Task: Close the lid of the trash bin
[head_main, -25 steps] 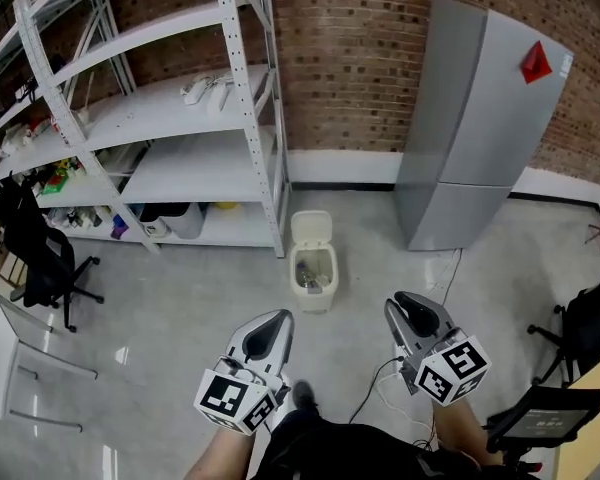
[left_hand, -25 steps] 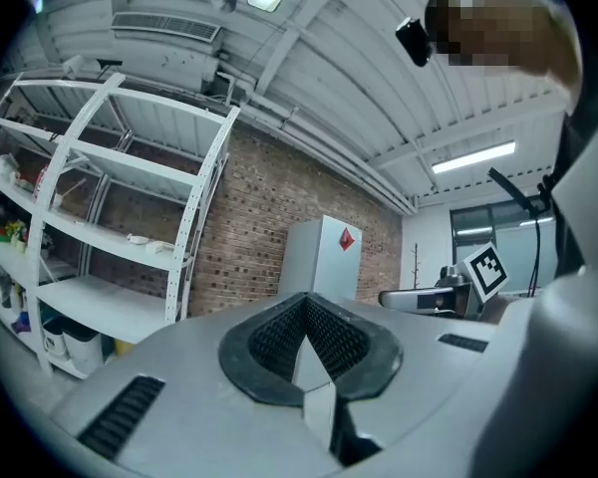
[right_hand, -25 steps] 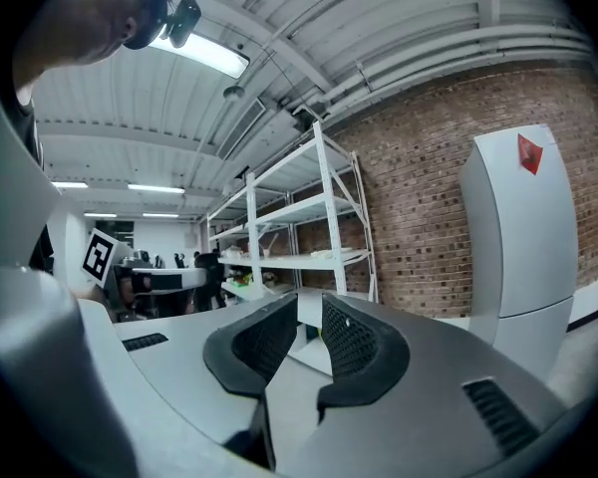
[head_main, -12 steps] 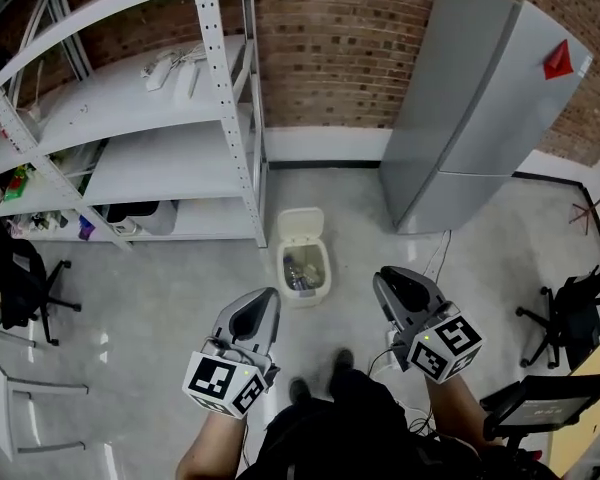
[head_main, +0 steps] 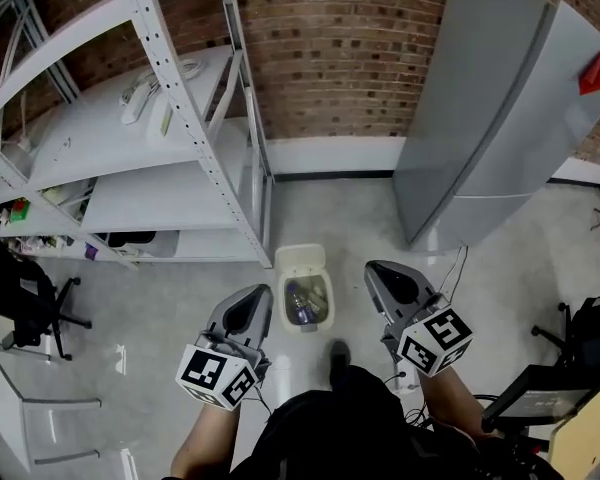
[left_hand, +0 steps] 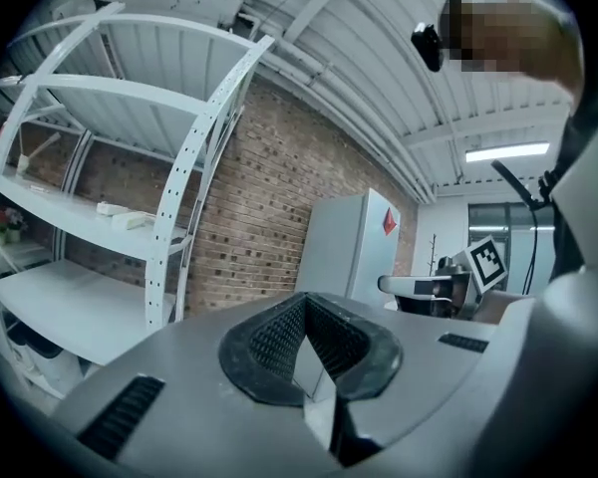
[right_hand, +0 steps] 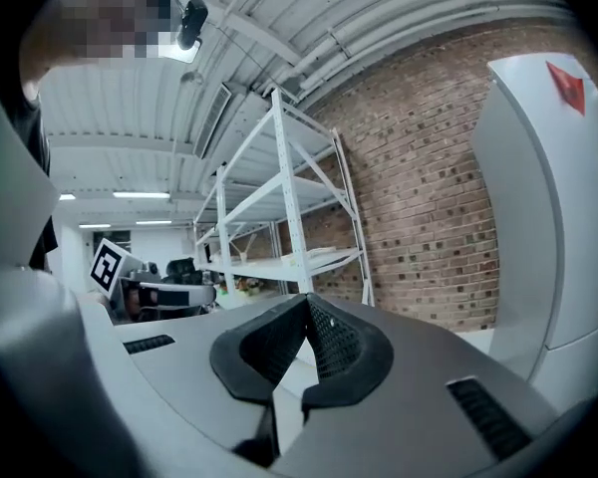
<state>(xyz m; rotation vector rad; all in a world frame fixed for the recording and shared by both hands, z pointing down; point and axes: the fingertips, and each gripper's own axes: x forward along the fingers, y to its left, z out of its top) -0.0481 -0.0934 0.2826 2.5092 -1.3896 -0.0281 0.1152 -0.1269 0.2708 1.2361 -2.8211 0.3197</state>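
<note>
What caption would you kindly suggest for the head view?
Shut left tongs and shut right tongs flank the open cream plastic trash bin beside white metal shelving.

The trash bin (head_main: 302, 328), low in the middle of the frame, is cream, and its lid (head_main: 301, 259) is the same cream. The brick wall (head_main: 340, 48) along the top is red-brown with pale mortar lines. At upper right the refrigerator (head_main: 480, 128) is silver-grey with a red mark (head_main: 593, 71). The shelving rack (head_main: 170, 118) at left is white, and the floor (head_main: 170, 298) is pale glossy grey. The left gripper (head_main: 246, 311) and right gripper (head_main: 392, 282) are grey with black ribbed pads (left_hand: 269, 342). Their cubes (head_main: 216, 376) are white with black square markers. The office chair (head_main: 10, 280) at the left edge is black.
</note>
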